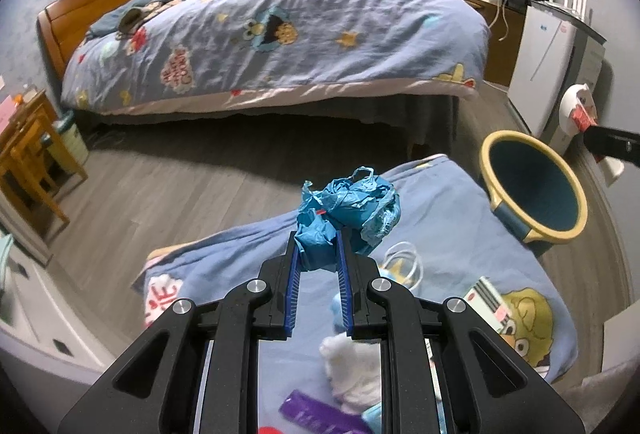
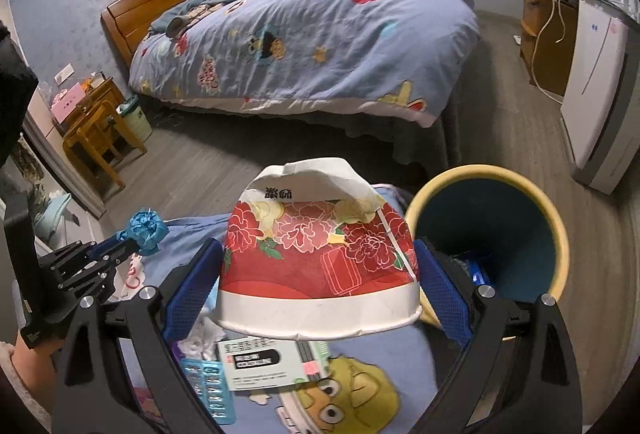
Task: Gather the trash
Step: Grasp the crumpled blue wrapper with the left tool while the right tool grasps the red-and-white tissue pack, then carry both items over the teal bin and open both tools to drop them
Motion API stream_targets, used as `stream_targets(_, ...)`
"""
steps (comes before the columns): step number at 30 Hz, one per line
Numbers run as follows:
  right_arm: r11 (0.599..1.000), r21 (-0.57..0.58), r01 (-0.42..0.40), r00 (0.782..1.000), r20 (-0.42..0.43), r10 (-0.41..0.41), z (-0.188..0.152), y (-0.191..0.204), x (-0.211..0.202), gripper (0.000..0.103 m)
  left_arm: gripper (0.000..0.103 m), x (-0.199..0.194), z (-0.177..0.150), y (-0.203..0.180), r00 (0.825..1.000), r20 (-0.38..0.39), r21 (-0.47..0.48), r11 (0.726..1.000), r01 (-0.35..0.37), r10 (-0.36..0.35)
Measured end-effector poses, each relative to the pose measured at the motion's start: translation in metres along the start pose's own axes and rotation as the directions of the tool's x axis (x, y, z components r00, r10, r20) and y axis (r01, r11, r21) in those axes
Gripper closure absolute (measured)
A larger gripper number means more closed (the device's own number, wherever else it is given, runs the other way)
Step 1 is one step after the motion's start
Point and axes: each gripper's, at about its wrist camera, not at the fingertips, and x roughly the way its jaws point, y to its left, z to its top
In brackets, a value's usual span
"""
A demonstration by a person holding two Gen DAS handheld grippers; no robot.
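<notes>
a bedroom, seen from two handheld grippers held over a blue cartoon-print cloth [image 1: 460, 218] strewn with litter. the left gripper [image 1: 318, 246] has its blue-padded jaws clamped on a crumpled wad of blue plastic [image 1: 348, 205], which bulges out past the fingertips and hangs clear of the cloth, as if lifted for carrying. the right gripper [image 2: 320, 270] has its jaws spread wide and pressed against both sides of a crushed paper cup [image 2: 320, 254], red with a flower print and a white rim, held on its side with the rim toward the camera. just beside the cup, to its right, stands a round waste bin [image 2: 560, 234] with a cream rim and dark teal inside; something blue already lies at its bottom. the cup looks close enough to drop in soon, while the wad is farther from the bin, near the cloth's middle. more litter waits on the cloth: a white tissue [image 1: 352, 366], a purple wrapper [image 1: 320, 414], a pale green printed box [image 2: 272, 362], a blister pack [image 2: 212, 390]. beyond, a bed [image 1: 280, 33] with a matching quilt fills the room.
</notes>
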Motion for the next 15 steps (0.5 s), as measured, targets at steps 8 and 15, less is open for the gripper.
stream_targets(8,0.995,-0.009,0.104,0.993,0.052,-0.103,0.017,-0.045,-0.023,0.01,0.085,0.001,0.012,-0.042,0.998,0.016,0.07,0.996,0.064,-0.065)
stream_targets(15,0.968,-0.044,0.247,0.965,0.099,-0.242,0.028,-0.091,-0.038,0.01,0.085,0.0,0.011,-0.084,0.989,0.003,0.134,0.98,0.149,-0.151)
